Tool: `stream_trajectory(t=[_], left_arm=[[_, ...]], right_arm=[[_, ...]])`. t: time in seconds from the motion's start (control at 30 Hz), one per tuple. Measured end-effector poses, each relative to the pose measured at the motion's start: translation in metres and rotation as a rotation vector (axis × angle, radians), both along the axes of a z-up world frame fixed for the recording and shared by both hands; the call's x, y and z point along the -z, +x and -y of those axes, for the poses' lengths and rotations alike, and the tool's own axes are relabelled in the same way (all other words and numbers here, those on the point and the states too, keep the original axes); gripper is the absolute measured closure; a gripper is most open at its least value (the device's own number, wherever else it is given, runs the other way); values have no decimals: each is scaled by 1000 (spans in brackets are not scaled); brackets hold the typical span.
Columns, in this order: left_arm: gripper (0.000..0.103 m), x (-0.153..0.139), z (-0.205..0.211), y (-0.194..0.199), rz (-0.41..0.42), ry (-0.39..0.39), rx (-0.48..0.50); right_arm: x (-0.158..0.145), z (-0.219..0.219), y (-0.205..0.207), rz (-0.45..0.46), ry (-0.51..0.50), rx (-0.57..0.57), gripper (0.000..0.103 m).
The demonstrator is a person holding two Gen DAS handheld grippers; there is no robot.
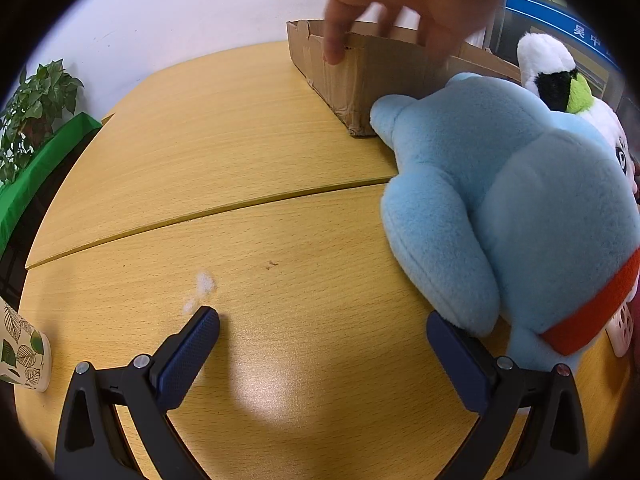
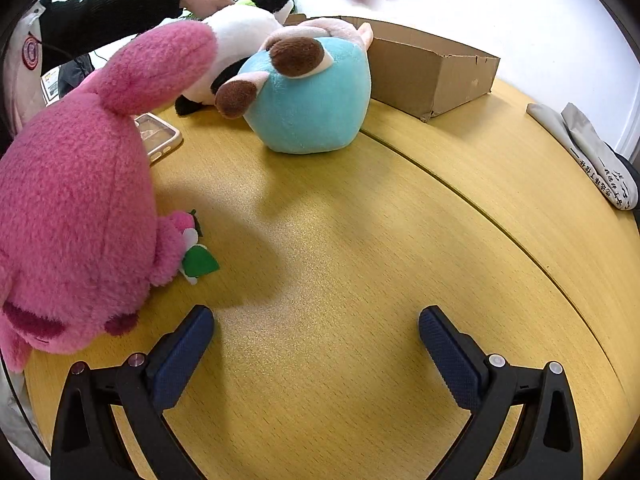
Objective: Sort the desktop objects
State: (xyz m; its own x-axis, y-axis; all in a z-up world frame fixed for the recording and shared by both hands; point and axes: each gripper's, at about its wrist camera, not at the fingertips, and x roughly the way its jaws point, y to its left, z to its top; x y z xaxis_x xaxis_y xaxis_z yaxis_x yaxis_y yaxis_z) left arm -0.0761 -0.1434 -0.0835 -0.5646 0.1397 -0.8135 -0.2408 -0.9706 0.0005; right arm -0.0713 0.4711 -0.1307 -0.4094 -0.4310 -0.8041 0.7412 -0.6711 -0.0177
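A light blue plush with a red collar (image 1: 520, 208) lies at the right of the left wrist view, its foot touching the right finger of my open left gripper (image 1: 322, 320). Behind it sit a white and black plush (image 1: 548, 64) and a cardboard box (image 1: 380, 76), with a person's hand (image 1: 400, 4) on the box's rim. In the right wrist view a big pink plush (image 2: 76, 184) stands at the left, a turquoise round plush (image 2: 308, 100) lies farther back, and the white and black plush (image 2: 240, 36) is behind it. My right gripper (image 2: 316, 320) is open over bare table.
The cardboard box (image 2: 424, 68) stands at the back of the wooden table (image 2: 360, 260). A phone case (image 2: 160, 136) lies behind the pink plush. A paper cup (image 1: 24, 352) stands at the left edge, a potted plant (image 1: 36, 104) beyond. Grey folded cloth (image 2: 592, 156) lies at the right. A black sleeve (image 2: 108, 12) reaches in.
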Motion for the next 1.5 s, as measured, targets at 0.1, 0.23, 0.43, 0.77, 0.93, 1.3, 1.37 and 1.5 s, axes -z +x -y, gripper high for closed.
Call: stream_trajectory(t=[0.1,0.23,0.43,0.77,0.93,1.3,1.37,1.5], left_arm=[[0,1,1,-4,0,-1,0],[0,3,2,-10,-1,2,-1],[0,6,5,-23,0,3,-1],[0,12,12,-53,0,4,-1],[0,15,16,-67,1,4,0],[0,23,22,-95,2,5,0],[0,25,23,-100,2,5,0],[0,28,27,-115,2,5,0]], right_arm=[[0,0,2,-1,1,0,0],[2,0,6,-2,1,0,0],[2,-1,5,-2,0,0,0],[2,-1,8,-2,0,4,0],[3,-1,8,-2,0,4,0],[3,-1,1,-2,0,5,0],[3,-2,0,-1,0,5,0],[3,-1,0,-1,0,5,0]])
